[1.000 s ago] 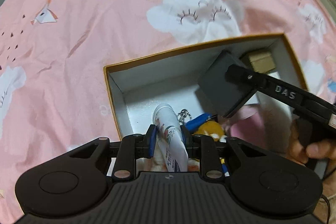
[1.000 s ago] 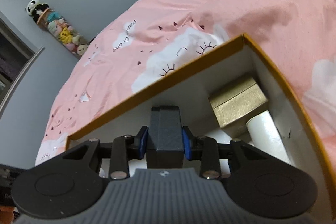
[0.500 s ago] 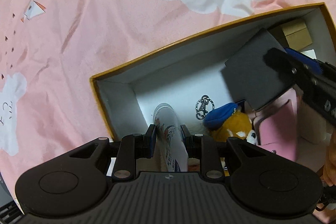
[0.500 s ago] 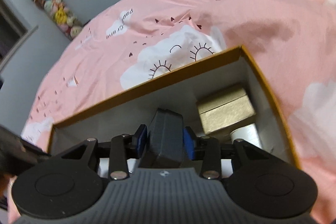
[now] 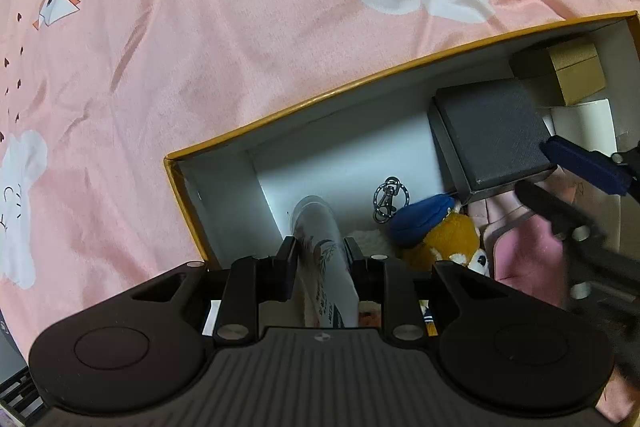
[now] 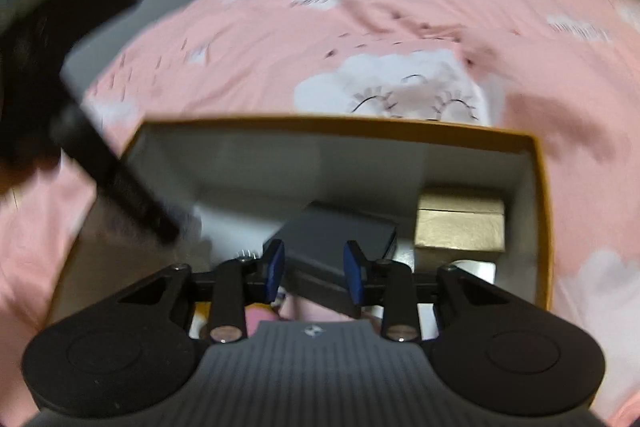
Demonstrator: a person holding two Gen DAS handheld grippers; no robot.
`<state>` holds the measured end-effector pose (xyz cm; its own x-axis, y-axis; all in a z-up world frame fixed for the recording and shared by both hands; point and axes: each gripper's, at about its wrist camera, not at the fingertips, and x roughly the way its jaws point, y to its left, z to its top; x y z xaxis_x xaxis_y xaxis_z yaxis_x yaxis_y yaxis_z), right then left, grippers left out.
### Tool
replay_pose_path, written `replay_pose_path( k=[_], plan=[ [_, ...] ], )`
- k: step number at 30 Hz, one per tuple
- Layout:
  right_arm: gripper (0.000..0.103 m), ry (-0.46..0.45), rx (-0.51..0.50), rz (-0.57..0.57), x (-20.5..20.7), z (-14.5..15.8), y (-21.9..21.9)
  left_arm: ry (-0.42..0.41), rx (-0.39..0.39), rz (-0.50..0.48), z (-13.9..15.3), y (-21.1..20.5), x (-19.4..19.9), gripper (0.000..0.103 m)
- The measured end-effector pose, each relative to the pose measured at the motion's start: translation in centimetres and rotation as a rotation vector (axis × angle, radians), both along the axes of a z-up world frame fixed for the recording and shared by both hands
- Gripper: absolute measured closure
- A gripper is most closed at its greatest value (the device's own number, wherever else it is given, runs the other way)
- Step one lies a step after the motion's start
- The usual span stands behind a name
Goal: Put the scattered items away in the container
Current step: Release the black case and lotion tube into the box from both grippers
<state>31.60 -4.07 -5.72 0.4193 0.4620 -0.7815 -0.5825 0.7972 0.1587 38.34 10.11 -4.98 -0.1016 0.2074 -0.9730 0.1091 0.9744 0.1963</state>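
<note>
my left gripper (image 5: 321, 259) squeezes a white tube (image 5: 326, 259) with a leaf picture on it. the tube points down into the box (image 5: 400, 71), near its left end wall. my right gripper (image 6: 314, 269) is closing. its 2 blue pads (image 6: 275, 267) sit on each side of the dark grey box (image 5: 494, 135), which lies inside the big box, but i see a gap at each pad. just beside the grey box is a gold box (image 6: 460, 223) in the far right corner. a plush toy (image 5: 436, 231) with a blue hat and a key ring (image 5: 387, 197) lie on the white floor of the box. the box sits on a pink blanket (image 5: 180, 27) with white clouds.
</note>
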Motion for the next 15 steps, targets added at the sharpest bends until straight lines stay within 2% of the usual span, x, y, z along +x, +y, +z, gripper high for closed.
replay_pose_path(
  k=[2, 5, 6, 7, 8, 15],
  plan=[
    [0.065, -0.083, -0.111, 0.042, -0.7, -0.4, 1.2, 0.017, 0.006, 0.014, 0.3, 0.1, -0.1, 0.076],
    [0.064, -0.128, -0.208, 0.101, -0.8, -1.2, 2.2, 0.038, 0.009, 0.034, 0.0, 0.2, 0.1, 0.076],
    [0.065, -0.114, -0.227, 0.114, -0.7, -1.6, 2.4, 0.039, 0.010, 0.041, -0.1, 0.3, 0.2, 0.076],
    [0.074, -0.093, -0.241, 0.125, -0.5, -2.0, 2.5, 0.041, 0.013, 0.046, -0.1, 0.2, 0.3, 0.076],
    [0.077, -0.085, -0.259, 0.133, -0.3, -2.6, 2.5, 0.043, 0.019, 0.051, -0.2, 0.2, 0.4, 0.075],
    [0.075, -0.084, -0.223, 0.109, -0.3, -2.5, 1.0, 0.051, 0.026, 0.093, -0.4, 0.1, 0.5, 0.074]
  ],
)
